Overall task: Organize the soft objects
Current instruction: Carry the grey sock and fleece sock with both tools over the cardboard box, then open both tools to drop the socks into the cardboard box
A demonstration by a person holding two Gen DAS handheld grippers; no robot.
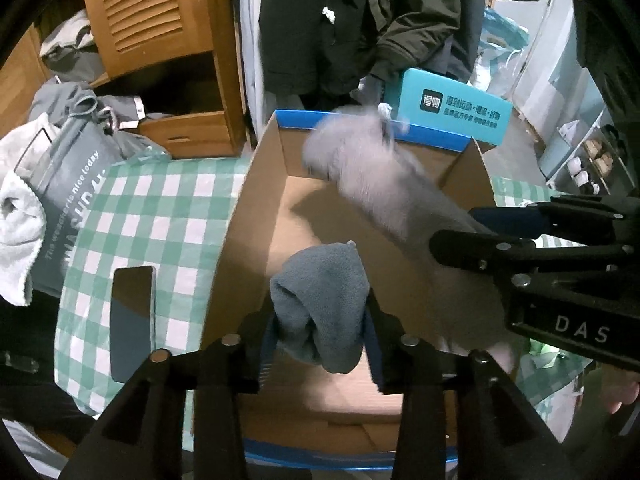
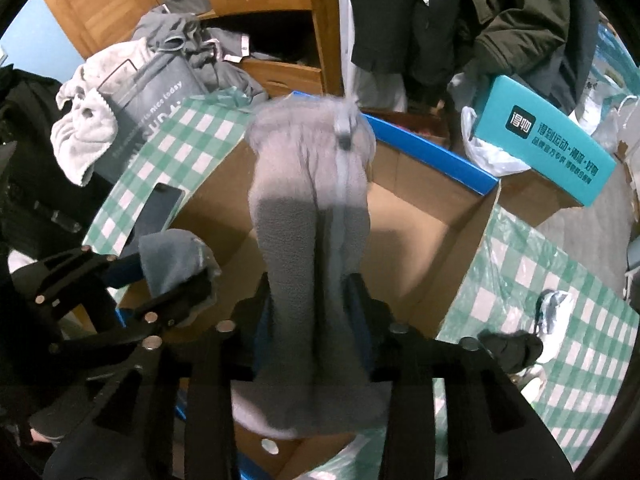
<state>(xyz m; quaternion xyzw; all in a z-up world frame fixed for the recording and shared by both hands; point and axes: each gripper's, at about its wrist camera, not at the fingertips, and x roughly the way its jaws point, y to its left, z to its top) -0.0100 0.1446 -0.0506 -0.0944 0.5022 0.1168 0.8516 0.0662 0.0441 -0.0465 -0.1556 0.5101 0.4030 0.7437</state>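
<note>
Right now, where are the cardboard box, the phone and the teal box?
cardboard box (image 1: pixel 280 216), left wrist view, on its bare inside floor.
phone (image 1: pixel 132 320), left wrist view, on the middle of its dark screen.
teal box (image 2: pixel 552 144), right wrist view, on its printed side.

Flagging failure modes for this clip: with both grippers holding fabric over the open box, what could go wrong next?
1. The right gripper pinches the long grey sock at one end; its blurred free end could drape over the cardboard box rim.
2. The left gripper holds the blue-grey sock near the front wall; released here, it might fall outside.
</note>
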